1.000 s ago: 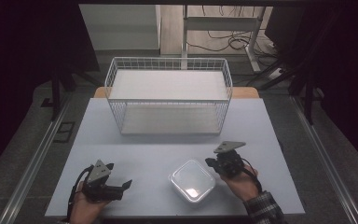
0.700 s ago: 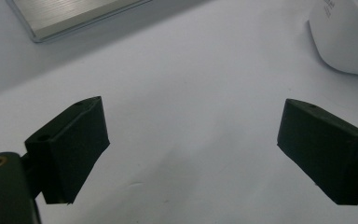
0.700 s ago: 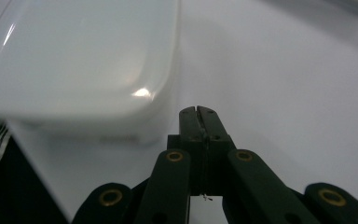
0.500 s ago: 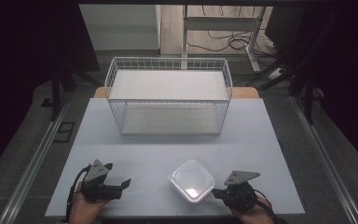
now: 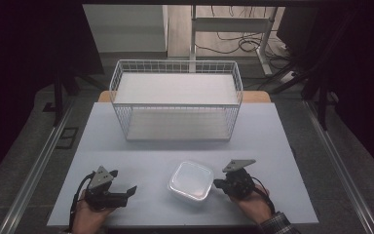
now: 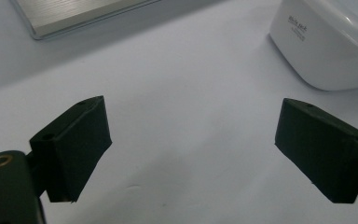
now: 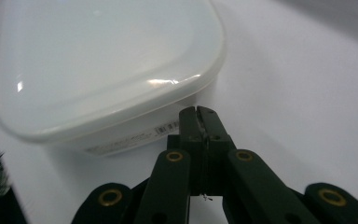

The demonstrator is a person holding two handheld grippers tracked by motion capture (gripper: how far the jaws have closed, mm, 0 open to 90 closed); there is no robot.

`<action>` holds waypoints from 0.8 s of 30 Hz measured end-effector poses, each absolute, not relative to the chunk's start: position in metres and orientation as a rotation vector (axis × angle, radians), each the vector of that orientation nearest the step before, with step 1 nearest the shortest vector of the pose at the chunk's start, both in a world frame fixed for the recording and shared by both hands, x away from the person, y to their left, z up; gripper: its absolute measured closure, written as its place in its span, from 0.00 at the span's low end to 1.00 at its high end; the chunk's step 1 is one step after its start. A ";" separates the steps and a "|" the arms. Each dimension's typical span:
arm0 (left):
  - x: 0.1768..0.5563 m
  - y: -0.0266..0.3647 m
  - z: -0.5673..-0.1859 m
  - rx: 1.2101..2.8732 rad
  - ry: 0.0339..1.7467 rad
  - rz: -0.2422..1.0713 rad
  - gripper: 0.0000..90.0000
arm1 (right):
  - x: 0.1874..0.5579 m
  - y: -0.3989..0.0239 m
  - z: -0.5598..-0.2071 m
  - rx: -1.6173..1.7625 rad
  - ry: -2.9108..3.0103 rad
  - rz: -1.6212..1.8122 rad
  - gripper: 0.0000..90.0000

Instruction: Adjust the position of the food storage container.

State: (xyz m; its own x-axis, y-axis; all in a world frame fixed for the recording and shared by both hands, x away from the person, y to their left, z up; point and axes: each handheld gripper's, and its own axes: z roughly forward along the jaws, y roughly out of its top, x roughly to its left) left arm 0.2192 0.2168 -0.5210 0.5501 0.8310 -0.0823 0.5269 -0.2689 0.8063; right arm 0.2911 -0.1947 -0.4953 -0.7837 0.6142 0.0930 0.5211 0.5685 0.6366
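A white lidded plastic container (image 5: pixel 191 182) sits on the pale table near its front edge. My right gripper (image 5: pixel 218 184) lies just right of it, jaws pressed together with nothing between them. In the right gripper view the closed tips (image 7: pixel 199 113) are right at the container's side wall (image 7: pixel 135 140), under the lid rim; contact cannot be told. My left gripper (image 5: pixel 130 192) rests at the front left, pointing right towards the container, jaws open wide. In the left gripper view its pads (image 6: pixel 74 144) stand far apart over bare table, the container (image 6: pixel 326 46) ahead at upper right.
A white wire basket (image 5: pixel 176 100) stands at the back middle of the table (image 5: pixel 141 156). A person's hands hold both grippers at the front edge. A metal rail (image 5: pixel 34 170) runs along the left side. Desk legs and cables lie on the floor behind.
The right gripper dropped back toward the front edge half a second ago, then came forward and left again to the container's right side. The left gripper stayed put.
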 end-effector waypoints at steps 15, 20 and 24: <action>0.219 0.215 -0.522 1.965 1.078 0.456 0.11 | 0.309 -0.166 -0.496 0.875 2.657 0.995 0.98; 0.219 0.210 -0.522 1.983 1.052 0.443 0.10 | 0.290 -0.177 -0.487 0.788 2.592 1.018 0.80; 0.219 0.207 -0.523 1.989 1.022 0.427 0.09 | 0.278 -0.193 -0.488 0.782 2.534 1.053 0.49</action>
